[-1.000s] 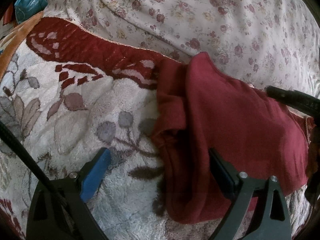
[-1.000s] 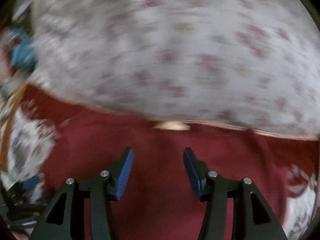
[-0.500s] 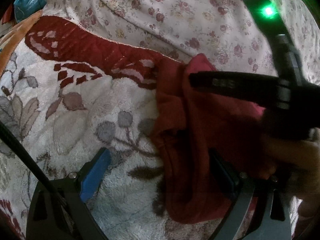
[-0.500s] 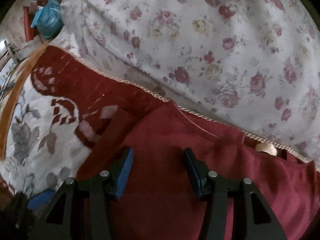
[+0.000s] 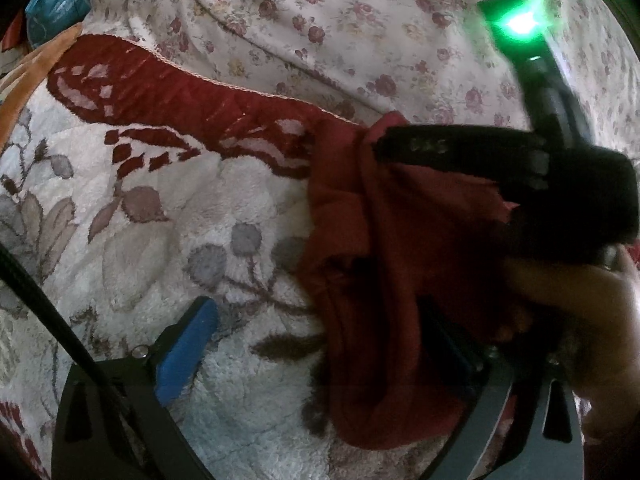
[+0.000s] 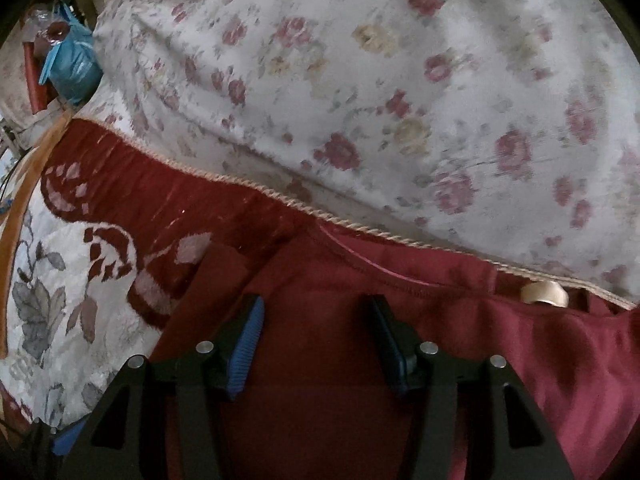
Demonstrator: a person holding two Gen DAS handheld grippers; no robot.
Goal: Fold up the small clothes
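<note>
Garment [image 5: 384, 280] on blanket [image 5: 140, 240]; left tool [image 5: 320, 340] apart, straddling edge; right tool [image 6: 316, 340] apart, just widened, angled down over cloth.

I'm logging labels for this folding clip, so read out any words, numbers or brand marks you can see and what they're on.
No readable text anywhere.
Faint pale characters on the black finger of the right tool, too blurred to read.
Crumpled blue plastic bag: pale markings, too small to read.
Dark red knit garment: no label visible.

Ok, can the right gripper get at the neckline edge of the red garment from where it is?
Probably yes: the right gripper is open just short of the neckline of the red garment, and nothing lies between them.
</note>
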